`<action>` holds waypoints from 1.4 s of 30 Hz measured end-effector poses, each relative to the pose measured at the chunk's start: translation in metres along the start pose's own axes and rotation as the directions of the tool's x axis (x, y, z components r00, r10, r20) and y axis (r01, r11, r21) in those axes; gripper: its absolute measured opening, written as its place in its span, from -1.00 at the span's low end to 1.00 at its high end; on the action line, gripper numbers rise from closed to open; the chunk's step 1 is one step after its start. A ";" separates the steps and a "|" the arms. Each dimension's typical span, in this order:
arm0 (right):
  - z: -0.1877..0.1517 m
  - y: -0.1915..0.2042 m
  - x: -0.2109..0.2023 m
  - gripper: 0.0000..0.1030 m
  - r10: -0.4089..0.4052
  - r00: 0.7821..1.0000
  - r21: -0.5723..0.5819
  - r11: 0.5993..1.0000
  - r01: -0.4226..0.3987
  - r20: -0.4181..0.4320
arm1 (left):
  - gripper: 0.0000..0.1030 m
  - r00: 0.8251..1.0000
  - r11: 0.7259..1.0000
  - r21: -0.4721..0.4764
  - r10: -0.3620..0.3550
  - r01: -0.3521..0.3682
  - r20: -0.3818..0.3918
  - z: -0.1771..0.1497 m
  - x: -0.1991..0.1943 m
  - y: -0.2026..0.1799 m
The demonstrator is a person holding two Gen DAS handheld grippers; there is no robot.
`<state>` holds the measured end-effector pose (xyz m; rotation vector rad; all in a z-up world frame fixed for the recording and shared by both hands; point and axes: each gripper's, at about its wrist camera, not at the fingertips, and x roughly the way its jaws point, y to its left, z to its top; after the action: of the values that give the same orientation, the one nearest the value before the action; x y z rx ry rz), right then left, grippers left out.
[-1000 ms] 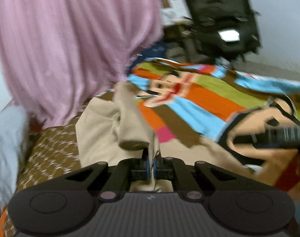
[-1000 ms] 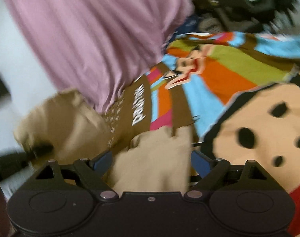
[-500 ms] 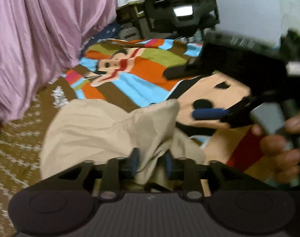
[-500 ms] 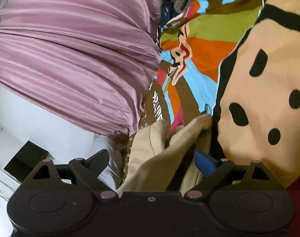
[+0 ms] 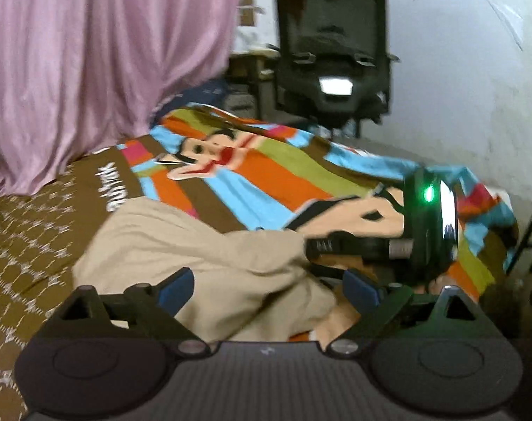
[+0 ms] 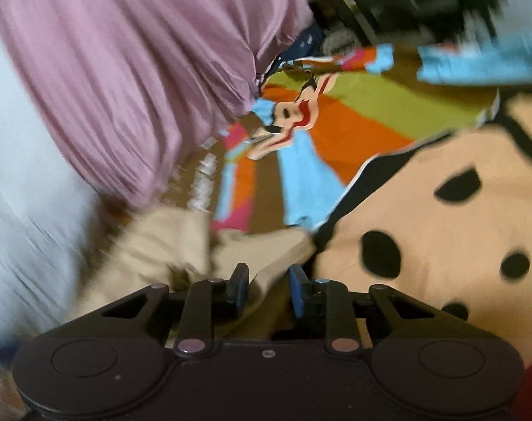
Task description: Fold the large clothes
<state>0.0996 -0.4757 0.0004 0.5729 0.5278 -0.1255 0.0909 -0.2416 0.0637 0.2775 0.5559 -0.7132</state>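
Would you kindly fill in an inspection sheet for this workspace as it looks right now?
Surface: bed with a striped cartoon bedspread; a brown patterned cover at its left side.
Job's things: beige garment lies bunched on the bed, not folded flat.
Clutter: nothing seen on the bed besides the garment.
Grippers: left gripper open, jaws have just been opening, garment lying between them unpressed. Right gripper has just been closing, jaws narrow with a garment fold between them; blur hides whether the pads press.
Cables: nothing seen.
Surroundings: pink curtain at left, black office chair beyond the bed, white wall at right.
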 end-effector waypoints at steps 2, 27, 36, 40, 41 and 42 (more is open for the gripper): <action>-0.007 0.004 0.010 -0.47 -0.043 0.999 -0.038 0.998 0.043 -0.001 | 0.96 0.999 0.998 -0.052 0.043 -0.042 0.015 -0.002 -0.009 0.016; -0.060 0.063 -0.012 -0.79 -0.018 0.993 -0.324 0.946 -0.022 -0.119 | 0.99 0.970 0.850 -0.503 0.039 -0.159 -0.242 -0.073 0.045 0.150; -0.048 0.059 -0.042 -0.34 0.033 0.999 -0.227 0.973 -0.041 -0.039 | 0.98 0.980 0.781 -0.624 -0.090 -0.041 -0.177 -0.098 0.047 0.179; -0.017 0.085 -0.040 -0.07 0.048 0.998 -0.337 0.940 -0.059 -0.041 | 0.99 0.975 0.743 -0.669 -0.151 0.004 -0.162 -0.106 0.051 0.188; -0.005 0.097 -0.032 0.22 0.052 0.998 -0.375 0.925 -0.066 -0.048 | 0.99 0.973 0.730 -0.683 -0.164 0.009 -0.162 -0.108 0.053 0.190; 0.006 0.109 -0.023 0.45 0.063 0.997 -0.410 0.909 -0.079 -0.052 | 0.99 0.971 0.719 -0.695 -0.175 0.013 -0.163 -0.110 0.054 0.191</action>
<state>0.1103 -0.3883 0.0687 0.1801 0.5506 0.0672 0.2129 -0.0856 -0.0469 -0.3916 1.0167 -0.5268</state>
